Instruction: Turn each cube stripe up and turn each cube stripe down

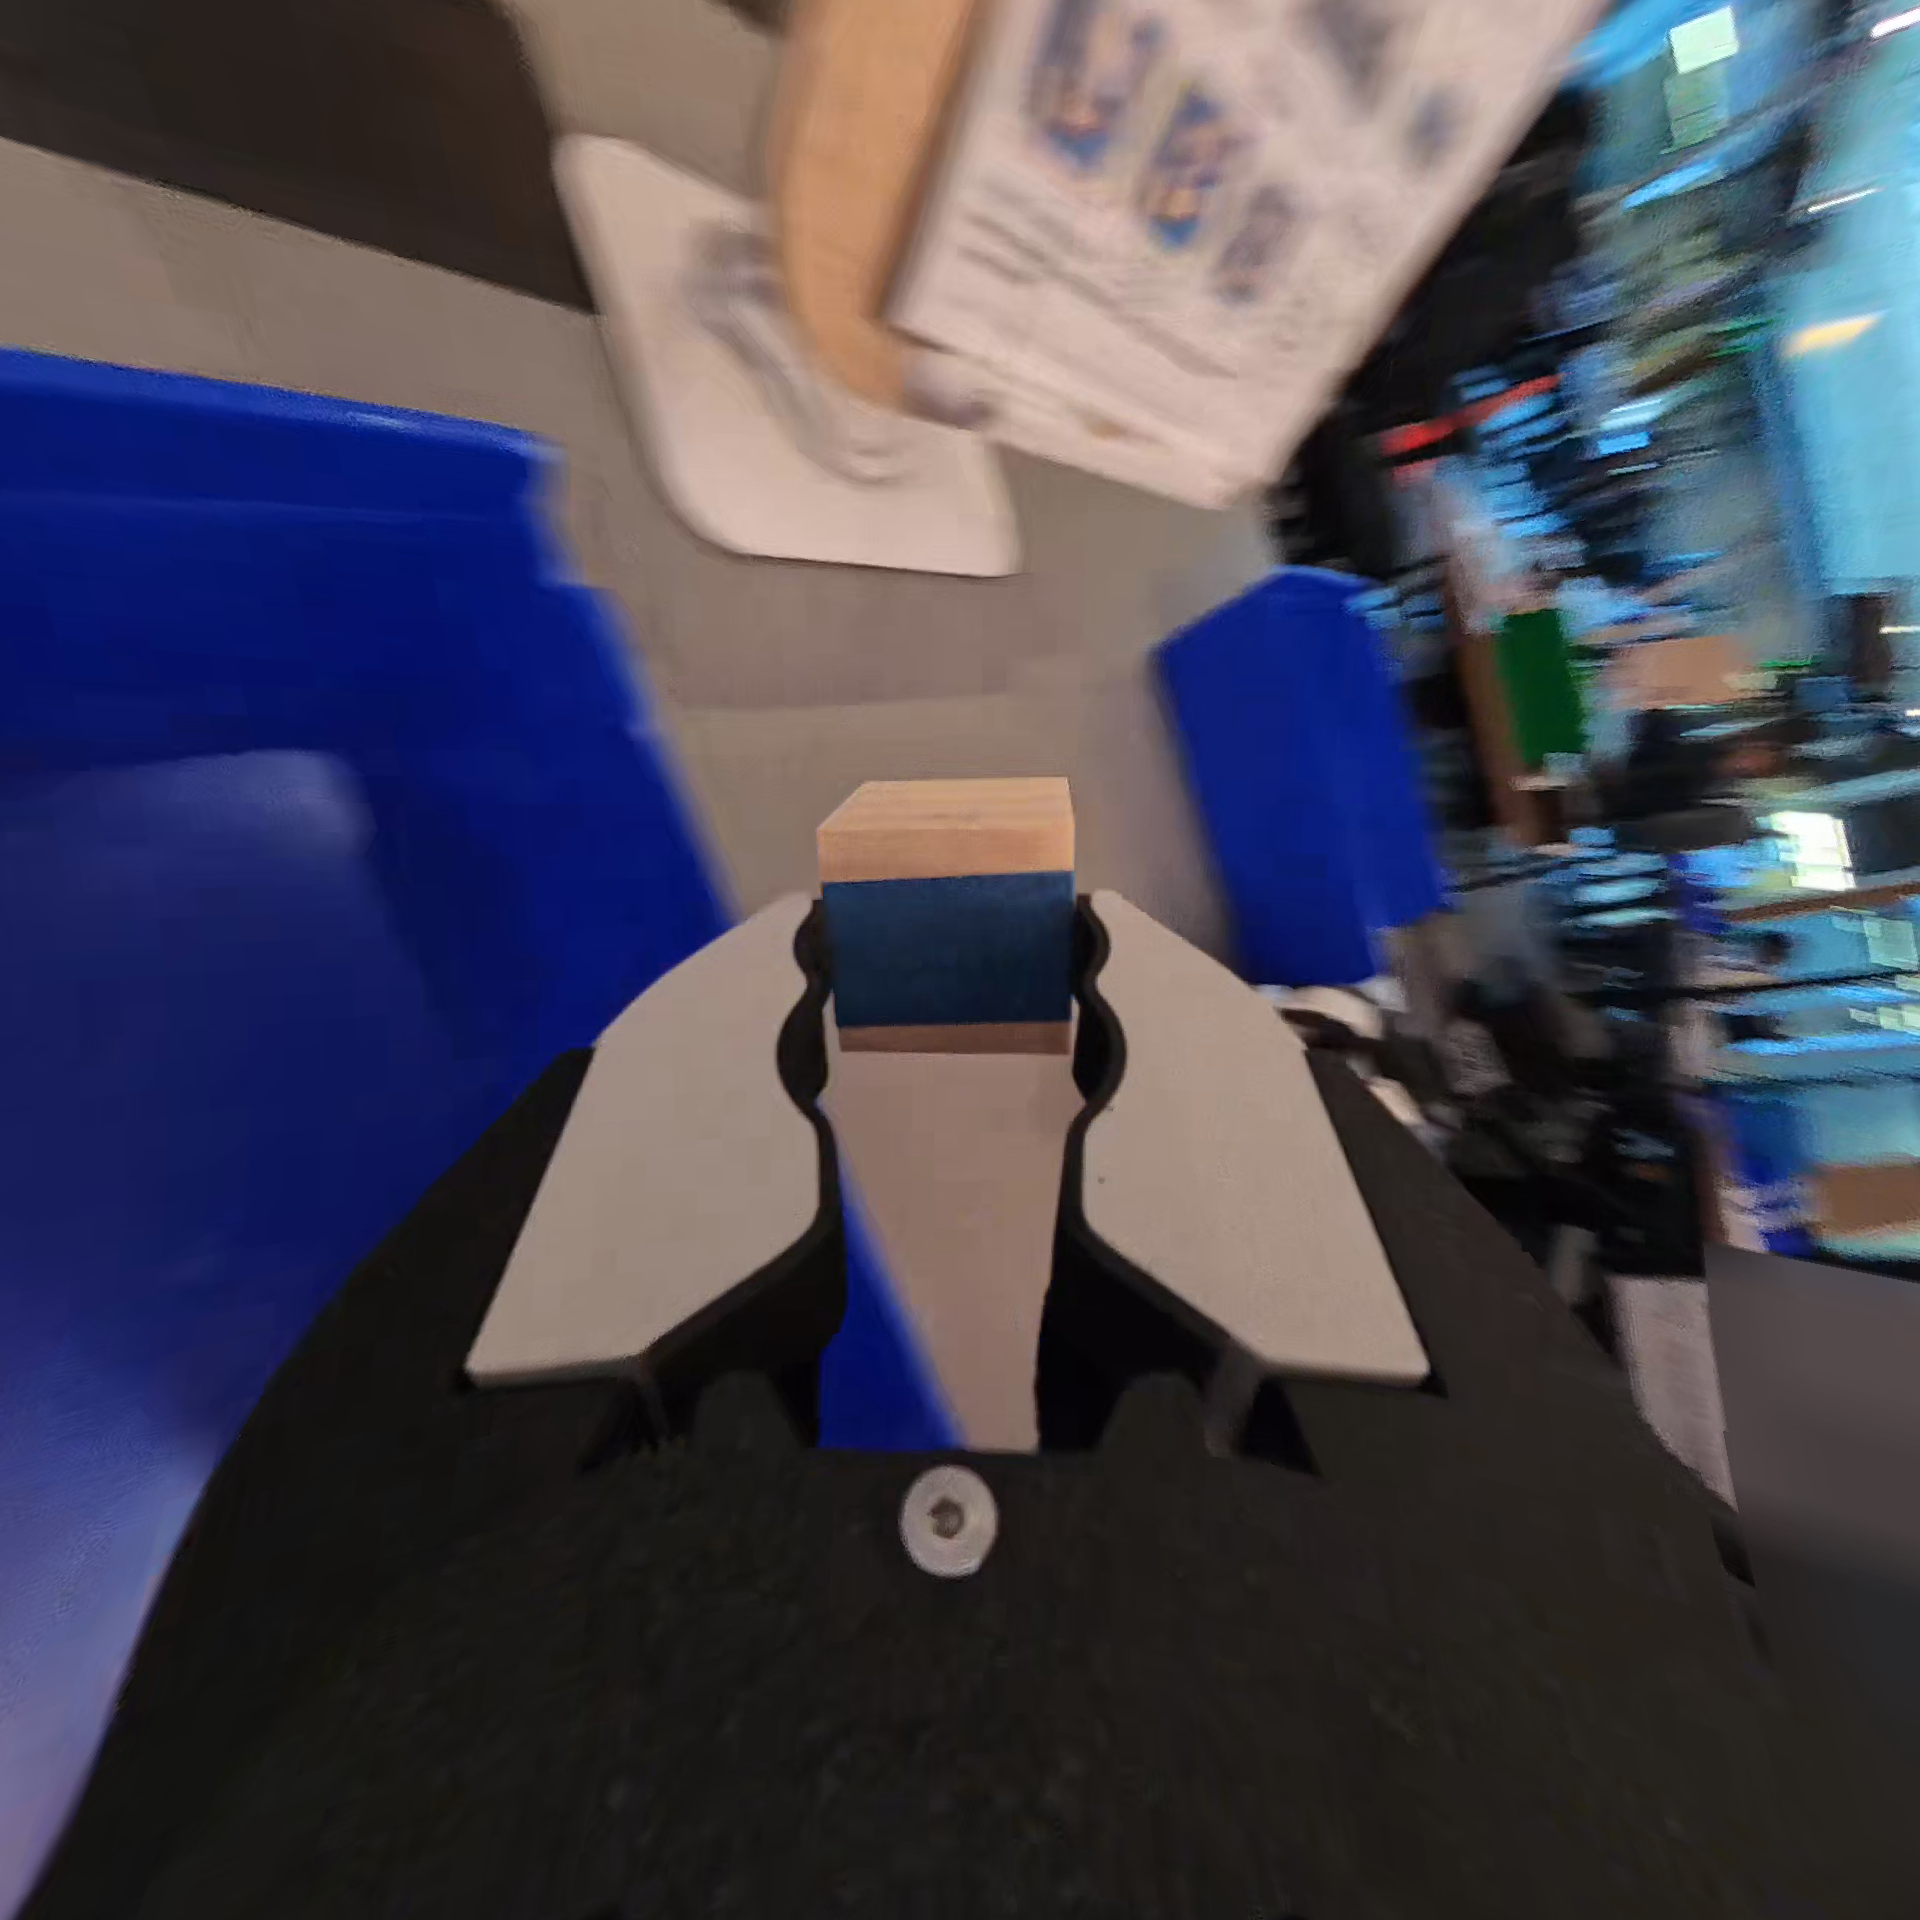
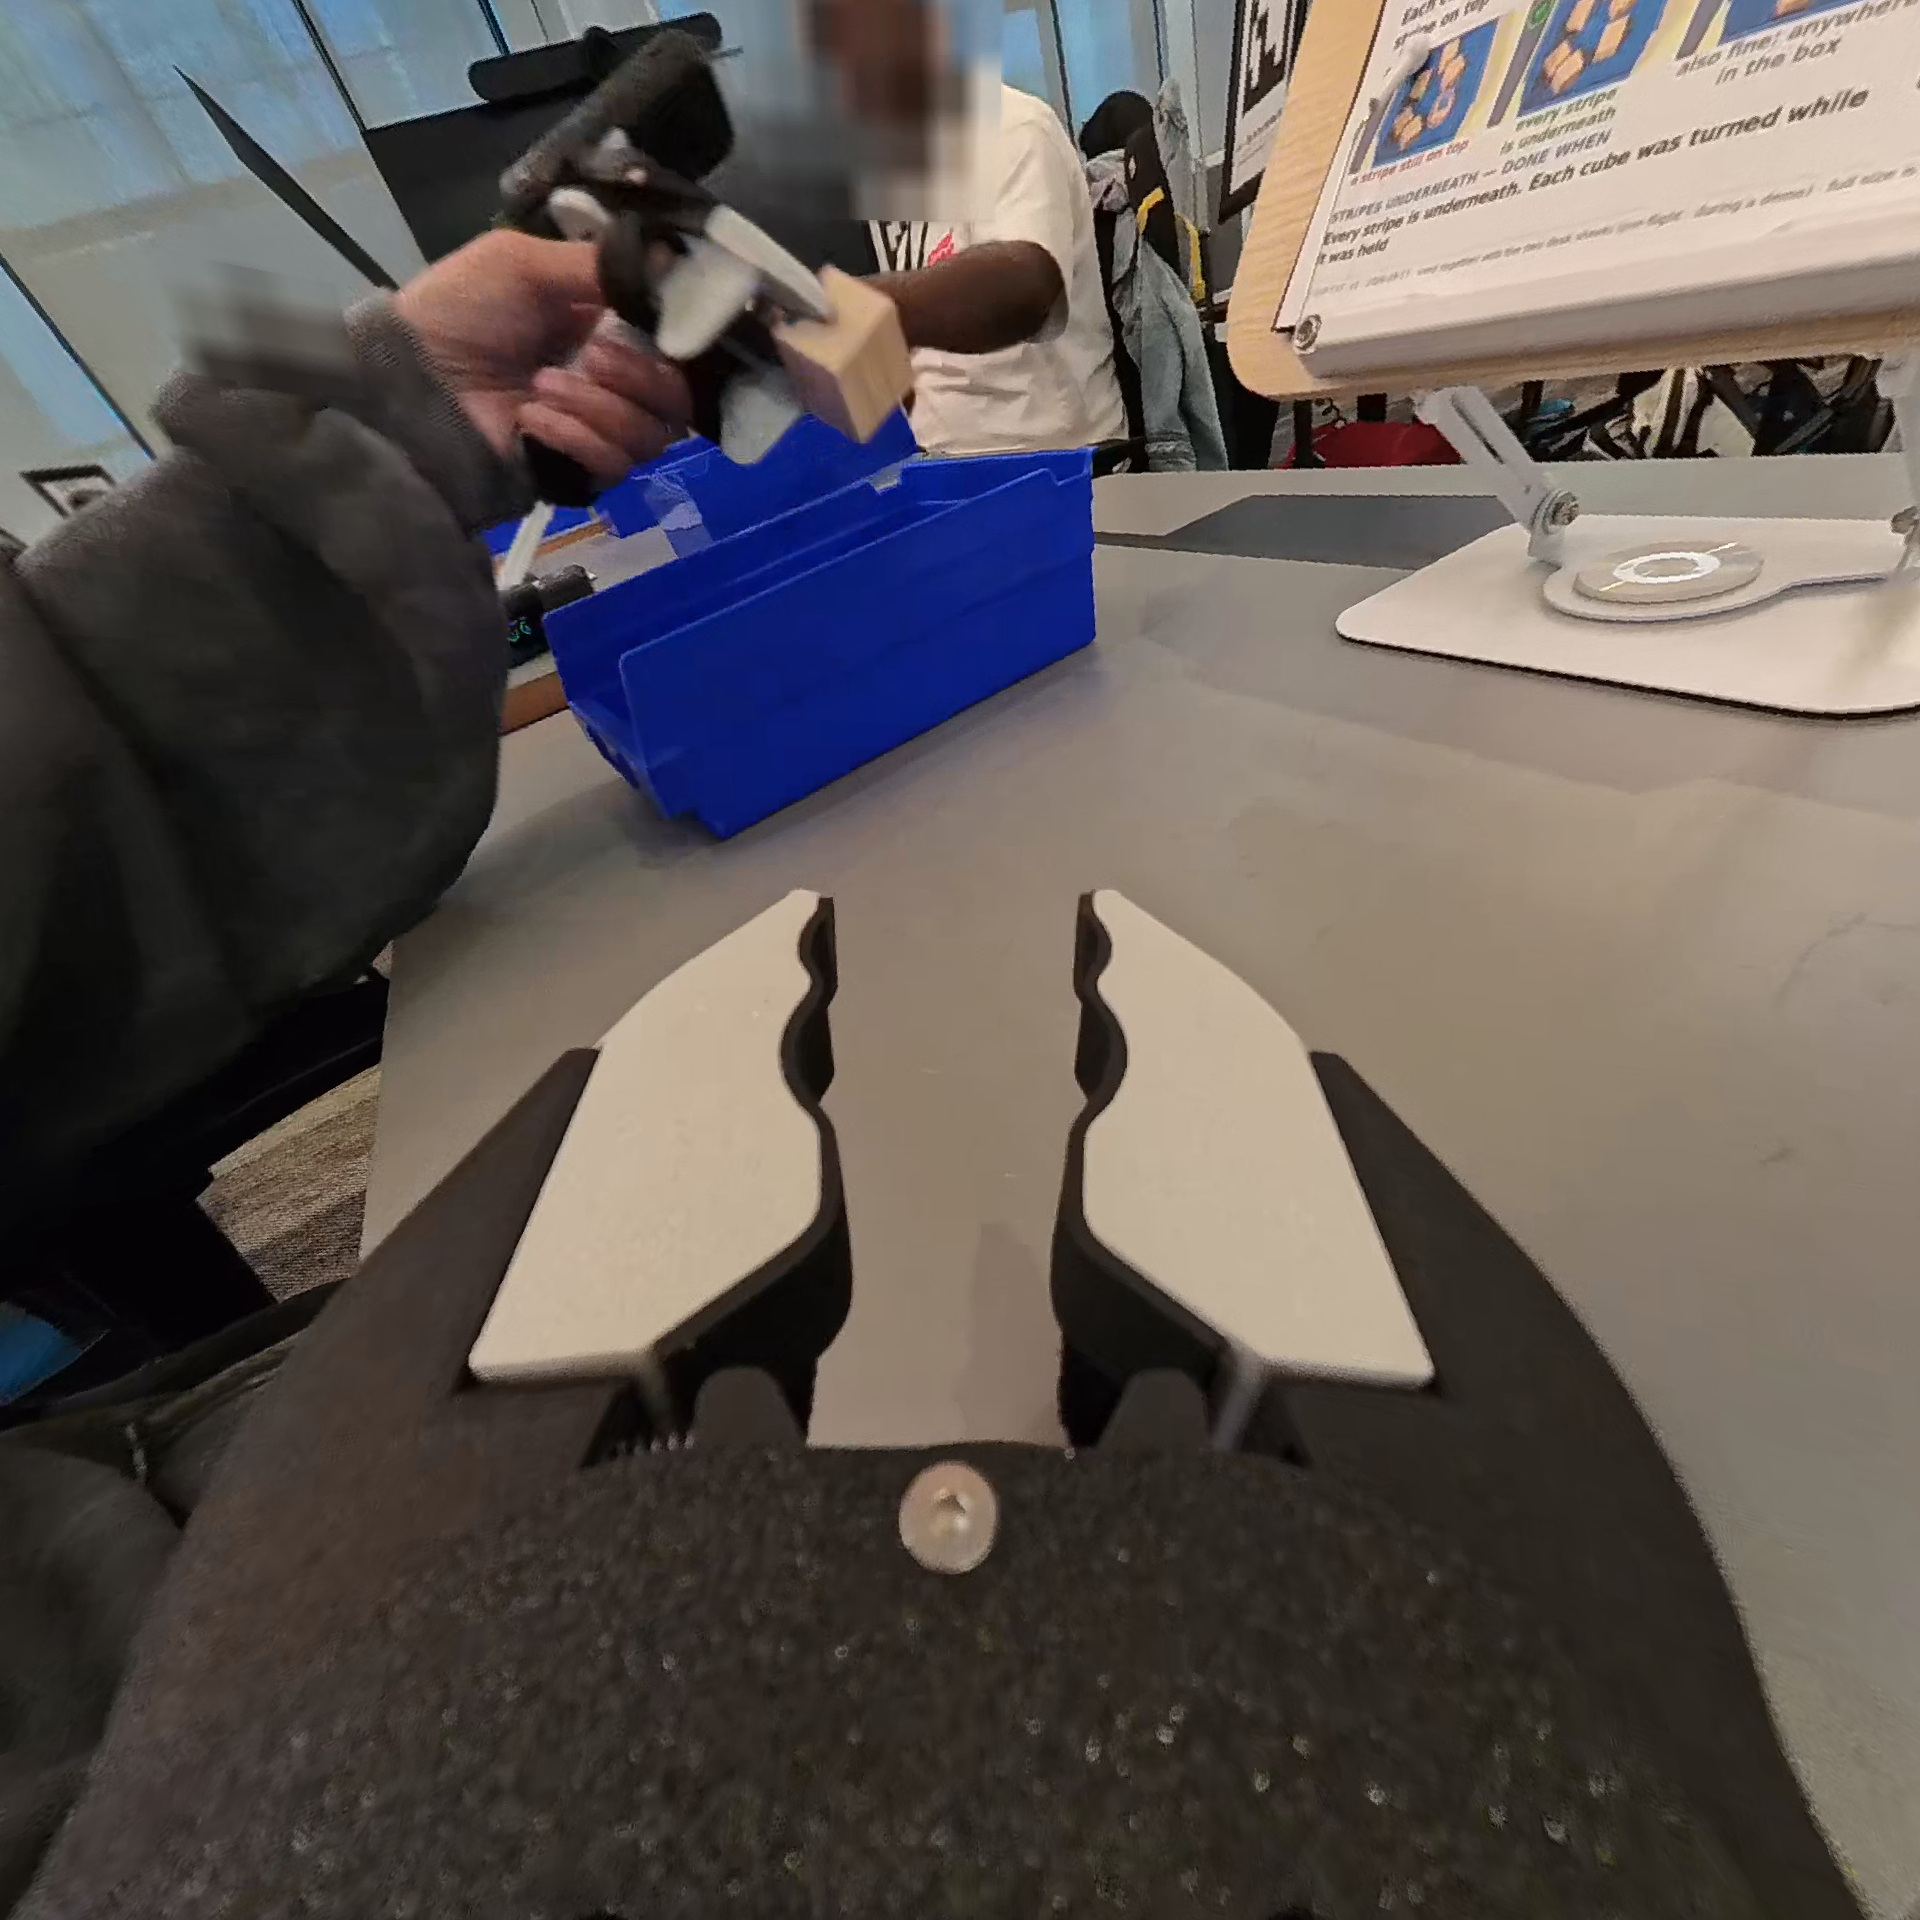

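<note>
Wooden and banded with a blue stripe, the cube (image 1: 943, 914) sits pinched between the tips of our left gripper (image 1: 943, 966), carried in the air above the blue bin (image 2: 821, 634). From the right wrist view we see that same gripper (image 2: 800, 343) tilted over the bin's far side, the cube (image 2: 847, 353) angled with its bare faces outward. We judge this to be the turning step: the cube is lifted and being rotated mid-air. Next we need to finish the turn so the stripe faces the wanted way, then lower the cube into the bin and let go without it tumbling. Our right gripper (image 2: 954, 987) holds nothing, its fingers moderately parted, low over the table near us.

Beneath us the grey table (image 2: 1351, 935) is smooth. To the far right stands a white stand (image 2: 1621, 613) carrying a wooden board with a printed instruction sheet (image 2: 1621, 156). Behind are windows, and a person in a white shirt sits beyond the bin.
</note>
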### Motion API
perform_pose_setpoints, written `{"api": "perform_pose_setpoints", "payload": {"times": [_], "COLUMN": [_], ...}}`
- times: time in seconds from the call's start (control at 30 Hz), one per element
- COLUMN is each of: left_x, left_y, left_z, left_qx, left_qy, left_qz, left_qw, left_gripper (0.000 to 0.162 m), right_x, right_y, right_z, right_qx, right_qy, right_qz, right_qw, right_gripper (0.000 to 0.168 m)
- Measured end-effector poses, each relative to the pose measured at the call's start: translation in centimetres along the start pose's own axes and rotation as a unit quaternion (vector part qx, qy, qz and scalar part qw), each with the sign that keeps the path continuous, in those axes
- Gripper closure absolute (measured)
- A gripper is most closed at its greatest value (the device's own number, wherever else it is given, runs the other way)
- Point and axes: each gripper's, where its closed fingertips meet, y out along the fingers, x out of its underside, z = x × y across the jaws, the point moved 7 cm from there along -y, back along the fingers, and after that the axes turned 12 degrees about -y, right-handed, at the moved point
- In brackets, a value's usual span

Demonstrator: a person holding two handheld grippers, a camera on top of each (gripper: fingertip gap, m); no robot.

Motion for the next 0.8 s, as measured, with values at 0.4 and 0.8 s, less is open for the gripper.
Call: {"api": "perform_pose_setpoints", "payload": {"times": [0.4, 0.8], "left_x": [16.4, 18.7], "left_y": [13.3, 17.5], "left_z": [9.0, 6.2], "left_qx": [0.294, 0.27], "left_qy": [-0.012, -0.041], "left_qz": [-0.049, -0.089], "left_qw": [0.955, 0.958], "left_gripper": [0.118, 0.119], "right_x": [-4.0, -0.9], "right_y": [3.0, 5.2], "right_z": [1.2, 1.2], "right_qx": [-0.162, -0.153], "right_qy": [0.396, 0.409], "right_qz": [0.023, -0.033], "right_qw": [0.904, 0.899], "right_gripper": [0.1, 0.105]}}
